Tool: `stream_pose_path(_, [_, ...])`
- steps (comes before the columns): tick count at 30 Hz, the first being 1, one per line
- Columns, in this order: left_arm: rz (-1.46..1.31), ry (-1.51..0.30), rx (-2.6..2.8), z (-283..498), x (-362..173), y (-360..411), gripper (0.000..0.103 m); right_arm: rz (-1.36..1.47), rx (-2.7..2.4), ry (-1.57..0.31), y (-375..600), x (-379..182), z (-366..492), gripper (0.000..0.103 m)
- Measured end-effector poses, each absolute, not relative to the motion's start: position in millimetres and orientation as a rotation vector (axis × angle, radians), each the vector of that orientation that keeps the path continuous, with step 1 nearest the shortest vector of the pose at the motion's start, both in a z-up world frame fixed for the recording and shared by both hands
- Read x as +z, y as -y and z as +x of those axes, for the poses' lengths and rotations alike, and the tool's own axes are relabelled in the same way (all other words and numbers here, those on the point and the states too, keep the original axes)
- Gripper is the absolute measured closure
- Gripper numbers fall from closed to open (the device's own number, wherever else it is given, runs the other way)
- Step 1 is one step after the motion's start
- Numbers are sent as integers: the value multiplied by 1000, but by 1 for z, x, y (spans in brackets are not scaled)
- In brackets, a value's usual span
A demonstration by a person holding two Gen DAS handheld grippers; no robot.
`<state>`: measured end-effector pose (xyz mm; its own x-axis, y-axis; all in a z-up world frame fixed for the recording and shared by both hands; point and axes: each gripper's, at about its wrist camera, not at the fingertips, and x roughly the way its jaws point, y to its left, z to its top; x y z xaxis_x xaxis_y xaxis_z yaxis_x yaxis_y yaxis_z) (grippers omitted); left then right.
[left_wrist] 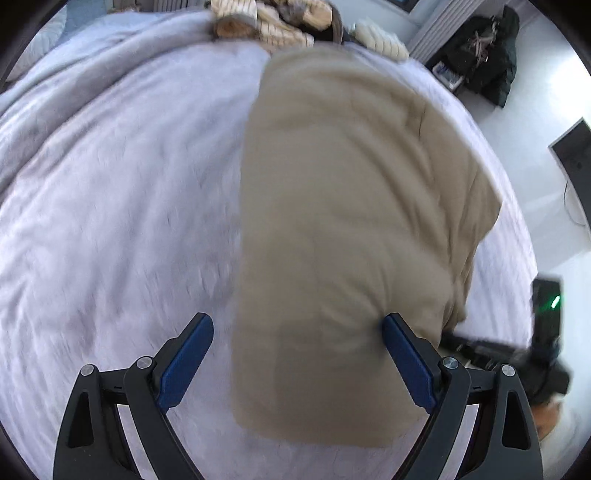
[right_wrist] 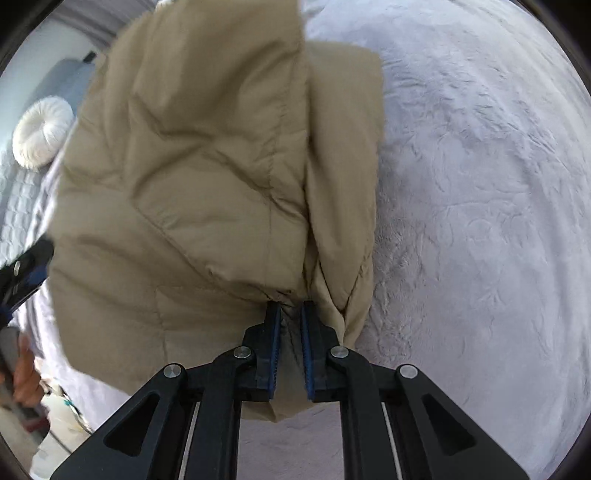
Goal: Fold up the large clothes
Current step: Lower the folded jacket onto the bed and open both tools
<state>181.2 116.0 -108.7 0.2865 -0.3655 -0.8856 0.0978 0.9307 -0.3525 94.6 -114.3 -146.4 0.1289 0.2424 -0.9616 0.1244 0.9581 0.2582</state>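
On the pale lilac fleecy bed cover [left_wrist: 110,206] lies the task's thing, a tan quilted padded garment [left_wrist: 343,221], partly folded lengthwise. We hold its near edge in the right gripper [right_wrist: 290,314], whose blue-padded jaws are clenched on a bunched pinch of the tan cloth. Our left gripper [left_wrist: 297,325] stands released, jaws spread wide above the garment, its right pad just touching the fabric and gripping nothing.

We judge the main risk to be the narrow pinch: the slippery puffy fabric could slide out of the right jaws if we pull sideways, and the folded layer would spring open. With only one side held, the fold could also skew or drag the bed cover into wrinkles.

Both views are smeared by motion, so seams and edges are soft. We cannot tell what kind of garment it is, nor where sleeves or collar lie. Its far end is cut off in the right wrist view, and the pile of striped knit clothes [left_wrist: 266,18] beyond it is indistinct.
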Motion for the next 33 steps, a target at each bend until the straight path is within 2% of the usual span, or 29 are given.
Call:
stream_pose_path(3, [-256, -1249, -306, 167, -121, -115, 10, 306, 56, -1446, 113, -123, 100, 93])
stream_pose_path(7, [-240, -1251, -313, 170, -126, -113, 10, 322, 92, -1250, 114, -59, 112, 93])
stream_pose_path(10, [-229, -1254, -315, 166, -124, -112, 8, 313, 71, -1149, 115, -38, 142, 93])
stream_pose_path(13, [-229, -1261, -315, 167, -126, -112, 8, 302, 13, -1136, 119, -55, 182, 93])
stream_pose_path(17, [-228, -1260, -325, 170, -126, -110, 8, 290, -104, -1263, 133, -110, 206, 93])
stream_pose_path(22, [-203, -1263, -329, 174, -126, -104, 6, 312, -114, -1301, 146, -141, 207, 93])
stream_pose_path(33, [-202, -1275, -307, 173, -124, -108, 6, 332, -90, -1310, 147, -102, 176, 89])
